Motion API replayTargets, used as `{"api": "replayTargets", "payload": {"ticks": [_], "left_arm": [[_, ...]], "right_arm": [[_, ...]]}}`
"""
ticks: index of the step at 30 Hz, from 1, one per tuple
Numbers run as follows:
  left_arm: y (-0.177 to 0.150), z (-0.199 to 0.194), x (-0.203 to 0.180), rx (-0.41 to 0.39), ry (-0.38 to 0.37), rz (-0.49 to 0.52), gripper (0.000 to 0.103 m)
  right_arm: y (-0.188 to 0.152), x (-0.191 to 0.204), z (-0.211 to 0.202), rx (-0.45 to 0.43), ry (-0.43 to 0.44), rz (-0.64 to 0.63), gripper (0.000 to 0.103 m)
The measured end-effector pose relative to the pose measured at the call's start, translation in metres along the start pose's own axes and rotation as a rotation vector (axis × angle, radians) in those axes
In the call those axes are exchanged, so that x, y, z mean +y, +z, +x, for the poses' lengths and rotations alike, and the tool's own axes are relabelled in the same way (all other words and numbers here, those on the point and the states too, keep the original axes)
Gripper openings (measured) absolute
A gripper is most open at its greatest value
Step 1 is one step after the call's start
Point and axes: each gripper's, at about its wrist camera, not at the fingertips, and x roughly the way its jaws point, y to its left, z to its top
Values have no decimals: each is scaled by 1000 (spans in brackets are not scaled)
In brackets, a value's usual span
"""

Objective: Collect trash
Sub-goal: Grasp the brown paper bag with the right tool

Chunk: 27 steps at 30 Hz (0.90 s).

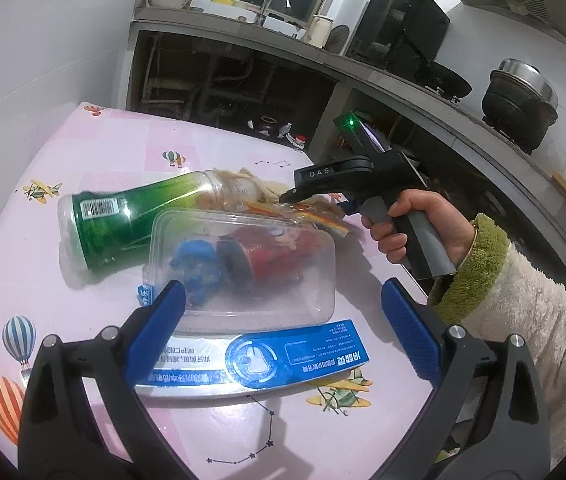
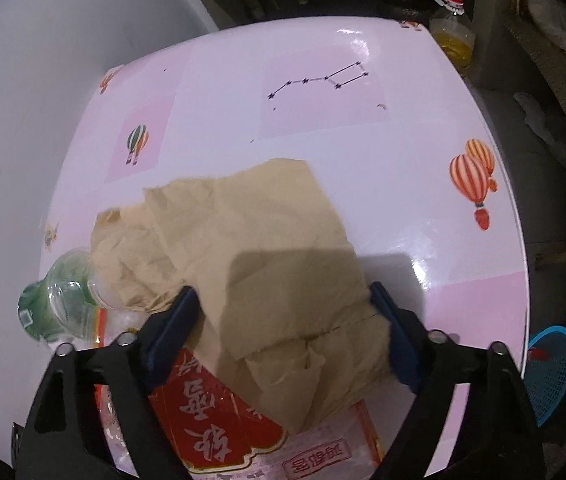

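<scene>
Trash lies on a pink table (image 1: 83, 152). In the left wrist view my left gripper (image 1: 283, 304) is open, its blue fingers either side of a clear plastic box (image 1: 243, 264) with red and blue scraps inside. A blue toothpaste box (image 1: 267, 360) lies in front of it, a green plastic bottle (image 1: 123, 220) behind. My right gripper (image 2: 283, 320) is open, its fingers astride crumpled tan paper (image 2: 251, 232), above a red snack wrapper (image 2: 211, 412). The green bottle (image 2: 55, 304) shows at the left. The right gripper's body (image 1: 339, 176) also shows in the left view.
A kitchen counter with sink, pots and a black appliance (image 1: 395, 28) runs behind the table. An oil bottle (image 2: 451, 28) stands on the floor beyond the table's far edge. A blue mesh basket (image 2: 551, 372) sits on the floor at the right.
</scene>
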Motion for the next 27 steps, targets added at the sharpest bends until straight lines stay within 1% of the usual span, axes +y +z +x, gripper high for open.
{"api": "replayTargets", "payload": {"ticks": [1, 2, 3, 4, 5, 6, 7, 10, 11, 13, 15, 16, 19, 24, 27], "left_arm": [[1, 1, -1, -1, 0, 3, 94], [1, 1, -2, -2, 0, 6, 94], [2, 1, -3, -3, 0, 8, 94], [3, 2, -4, -5, -1, 11, 94], [3, 2, -5, -5, -1, 13, 94], [4, 2, -6, -5, -1, 15, 94], [4, 2, -7, -6, 0, 18, 94], [5, 2, -9, -6, 1, 24, 94], [6, 3, -9, -5, 1, 24, 94], [6, 4, -9, -2, 2, 25, 94], [6, 4, -9, 0, 2, 26, 94], [5, 4, -10, 1, 3, 26, 94], [6, 3, -12, 1, -1, 29, 94], [6, 5, -17, 7, -7, 46, 94], [5, 6, -23, 10, -8, 72, 94]], "right_arm": [[0, -1, -1, -5, -5, 1, 68], [1, -3, -2, -10, -3, 8, 66], [1, -5, -2, -12, 5, 15, 59], [1, -6, -2, -13, 19, 24, 53], [2, -9, -2, -14, 37, 39, 50], [1, -12, -3, -14, 55, 53, 44], [0, -17, -4, -20, 88, 78, 41], [-4, -24, -10, -59, 141, 113, 33], [-6, -27, -13, -73, 155, 122, 32], [-10, -30, -18, -104, 179, 136, 25], [-15, -36, -26, -136, 191, 151, 22], [-17, -38, -28, -149, 197, 155, 18], [-23, -48, -40, -193, 203, 162, 14], [-38, -62, -60, -253, 233, 170, 11], [-50, -71, -73, -280, 248, 182, 10]]}}
